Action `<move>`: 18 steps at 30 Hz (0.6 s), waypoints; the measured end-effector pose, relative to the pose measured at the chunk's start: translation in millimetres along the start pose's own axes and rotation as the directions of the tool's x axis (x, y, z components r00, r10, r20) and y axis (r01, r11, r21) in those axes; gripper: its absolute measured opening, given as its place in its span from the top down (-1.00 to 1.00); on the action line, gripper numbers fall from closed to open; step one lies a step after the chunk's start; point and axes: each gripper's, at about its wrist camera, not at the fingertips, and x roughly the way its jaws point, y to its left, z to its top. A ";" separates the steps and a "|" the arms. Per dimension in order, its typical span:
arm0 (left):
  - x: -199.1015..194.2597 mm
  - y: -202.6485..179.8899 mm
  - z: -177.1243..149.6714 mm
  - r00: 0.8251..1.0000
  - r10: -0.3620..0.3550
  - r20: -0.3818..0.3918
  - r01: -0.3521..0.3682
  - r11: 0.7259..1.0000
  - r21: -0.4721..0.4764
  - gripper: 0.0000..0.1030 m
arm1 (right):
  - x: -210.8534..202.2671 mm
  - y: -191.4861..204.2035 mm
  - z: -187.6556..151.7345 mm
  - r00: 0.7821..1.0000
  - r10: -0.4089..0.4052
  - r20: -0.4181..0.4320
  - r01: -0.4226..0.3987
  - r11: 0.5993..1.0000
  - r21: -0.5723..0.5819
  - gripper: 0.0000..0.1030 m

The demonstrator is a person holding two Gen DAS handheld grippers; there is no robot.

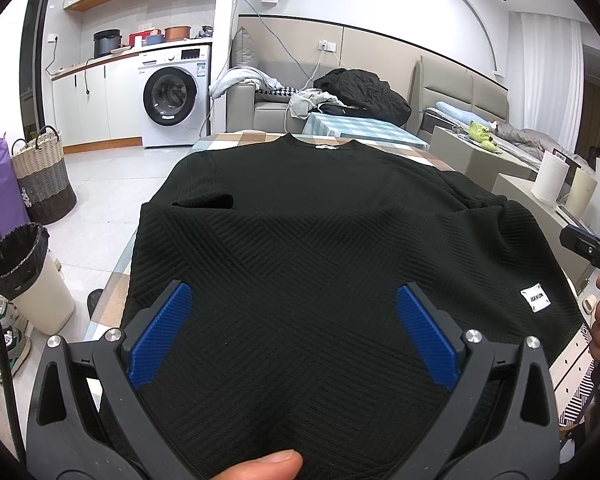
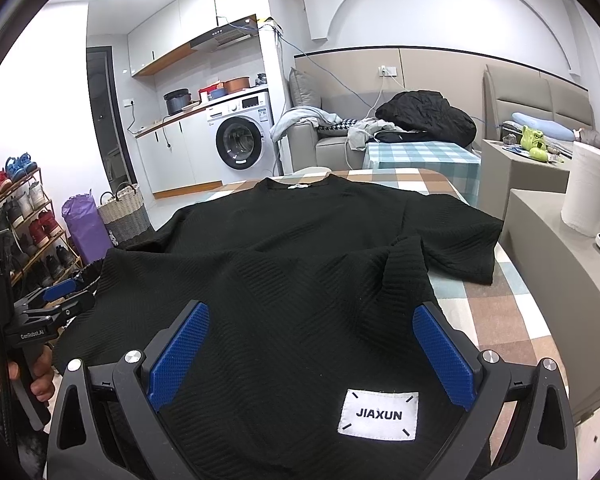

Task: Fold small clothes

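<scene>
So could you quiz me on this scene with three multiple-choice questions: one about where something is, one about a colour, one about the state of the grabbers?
1. Where does the black shirt lie?
A. on the checked tablecloth
B. in the washing machine
C. on the floor

2. What colour are the pads on the gripper fingers?
A. red
B. blue
C. green

3. How do the left gripper and right gripper stand?
A. both shut
B. one shut
C. both open

Answers: 1 A, cloth shows around the shirt; 2 B, blue in both views; 3 C, fingers spread wide over the hem.
</scene>
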 end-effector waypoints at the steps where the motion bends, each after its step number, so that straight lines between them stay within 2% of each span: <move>1: -0.1 -0.5 -0.3 1.000 -0.001 0.001 0.001 1.000 0.000 -0.98 | -0.1 -0.2 0.2 1.000 0.000 0.000 0.000 1.000 0.001 -1.00; 18: 0.3 0.4 0.9 1.000 -0.005 -0.009 0.005 1.000 -0.010 -0.98 | -2.0 2.8 4.6 1.000 0.000 0.007 0.000 1.000 -0.002 -1.00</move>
